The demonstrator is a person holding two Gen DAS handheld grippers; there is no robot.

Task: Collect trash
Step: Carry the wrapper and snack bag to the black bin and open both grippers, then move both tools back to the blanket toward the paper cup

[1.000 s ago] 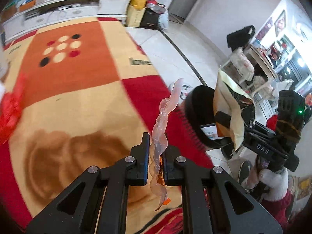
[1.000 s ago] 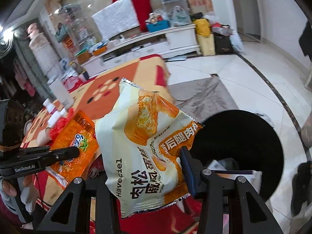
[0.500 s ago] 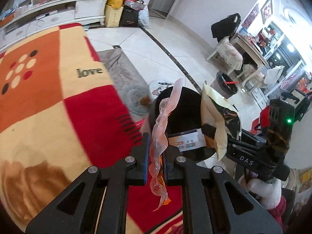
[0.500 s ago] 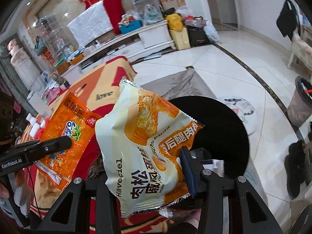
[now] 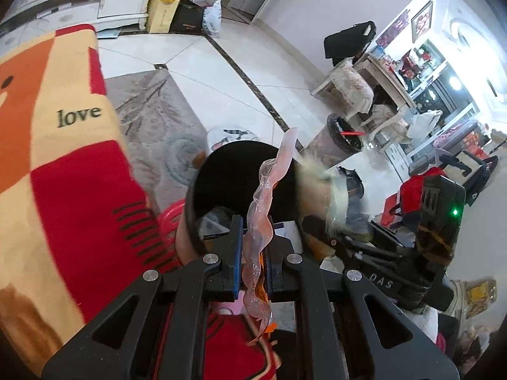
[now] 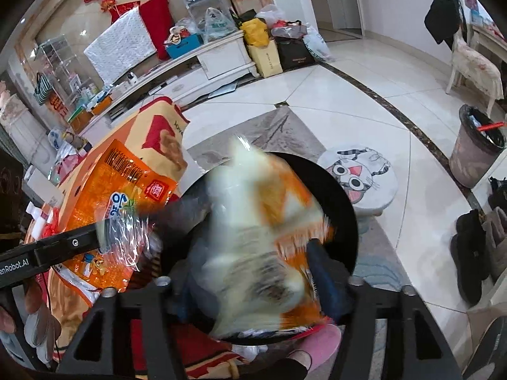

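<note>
We found the black bin's (image 6: 345, 209) mouth open beneath both tongs, partly blocked by the blurred snack packet (image 6: 259, 240). The blanket-covered tabletop (image 5: 63, 174) bounded the left; the cat stool (image 6: 358, 174) crowded its far rim.

The word "love" is printed in dark letters on the patterned blanket (image 5: 63, 145). "DAS" is marked in pale letters on the right gripper (image 5: 381, 281), seen from the left wrist. "enRobot.AI" is read on the left gripper (image 6: 19, 267), its start cut off by the frame edge.
</note>
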